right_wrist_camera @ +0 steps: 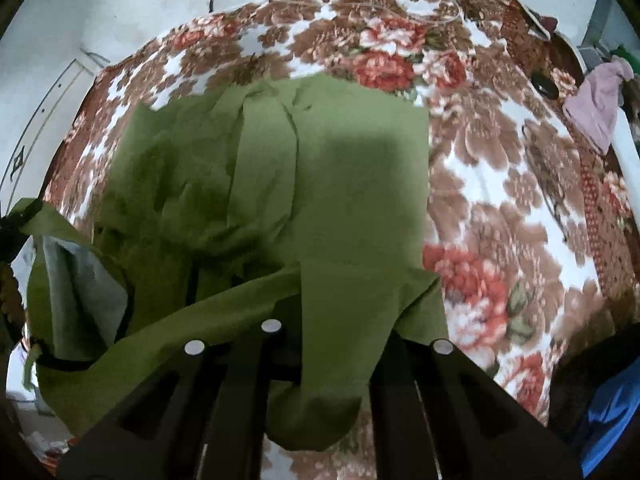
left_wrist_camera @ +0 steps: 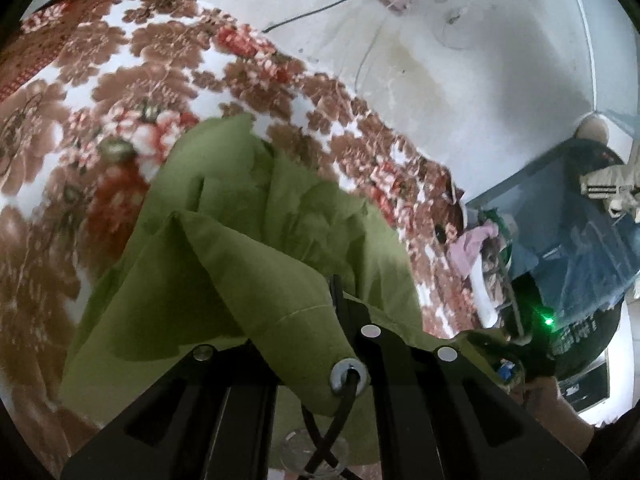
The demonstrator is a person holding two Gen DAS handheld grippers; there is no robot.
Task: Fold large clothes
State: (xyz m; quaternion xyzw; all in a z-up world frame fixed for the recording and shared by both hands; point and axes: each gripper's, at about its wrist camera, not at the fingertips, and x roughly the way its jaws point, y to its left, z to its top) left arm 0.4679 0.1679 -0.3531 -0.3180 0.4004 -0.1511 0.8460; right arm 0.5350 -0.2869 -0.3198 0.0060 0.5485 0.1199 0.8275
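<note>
Left wrist view: the left hand-held gripper point(left_wrist_camera: 340, 300) is clenching an edge of the green garment point(left_wrist_camera: 248, 216), the cloth bunching over its fingers and draping back toward the camera. A metal eyelet point(left_wrist_camera: 349, 376) with a dark cord is hanging from the held edge. The rest of the garment is trailing away, far and left, onto the floral blanket point(left_wrist_camera: 100, 92) covering the bed.

Right wrist view: the right hand-held gripper point(right_wrist_camera: 320, 280) is likewise clenching a fold of the green garment point(right_wrist_camera: 340, 168), which is hanging down between its fingers. The main body is lying flat on the floral blanket point(right_wrist_camera: 500, 200) straight ahead, its long axis seemingly running near to far, creased at left.

Judgement: both hands are holding the near edge equally; the coming fold is depending on carrying that edge toward the far side.
</note>
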